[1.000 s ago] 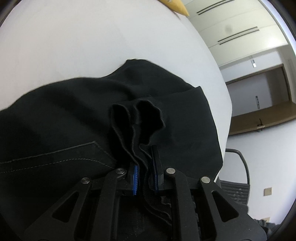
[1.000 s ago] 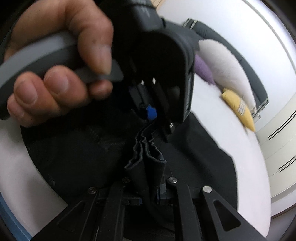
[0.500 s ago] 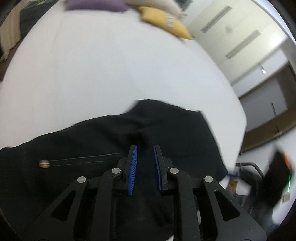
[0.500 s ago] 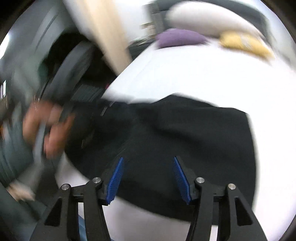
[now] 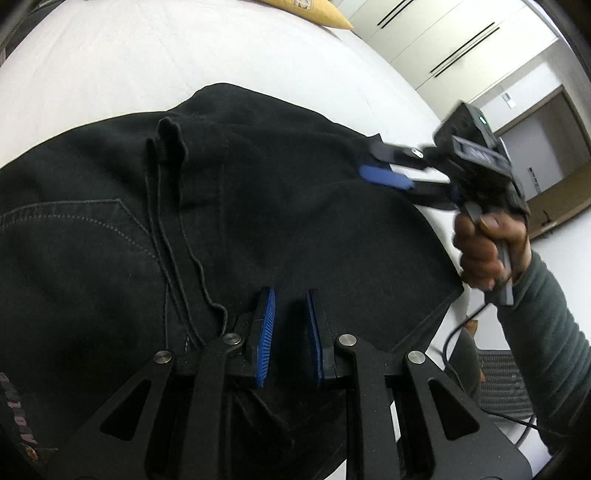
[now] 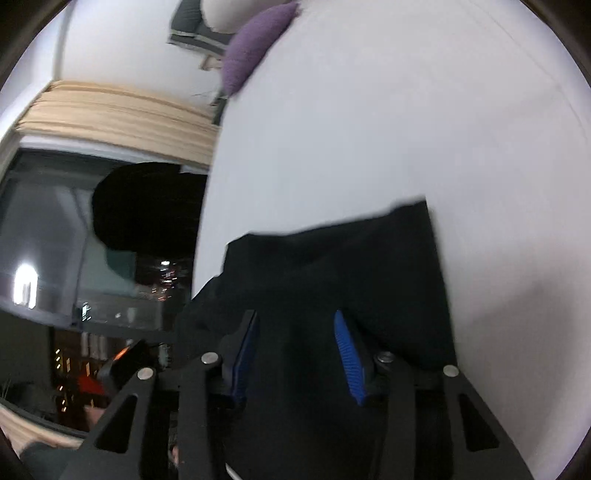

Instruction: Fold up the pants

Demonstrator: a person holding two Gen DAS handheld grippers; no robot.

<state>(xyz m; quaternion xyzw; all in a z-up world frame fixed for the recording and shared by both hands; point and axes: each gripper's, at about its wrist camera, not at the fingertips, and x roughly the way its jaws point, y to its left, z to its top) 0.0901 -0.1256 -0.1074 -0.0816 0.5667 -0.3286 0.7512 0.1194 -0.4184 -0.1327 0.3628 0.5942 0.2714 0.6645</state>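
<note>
Black pants lie folded on a white bed, with a back pocket seam at the left and a bunched fold of cloth lying on top. My left gripper is open and empty just above the cloth. My right gripper is open and empty over the pants' edge. It also shows in the left wrist view, held in a hand at the pants' far right corner.
A yellow pillow and a purple pillow lie at the head of the bed. White wardrobes and a doorway stand to the right. A dark window with beige curtains is on the left.
Both grippers let go of the bunched pant fold they held a second ago. The cloth now lies on the pants. The right gripper moved away to the pants' far right corner.
</note>
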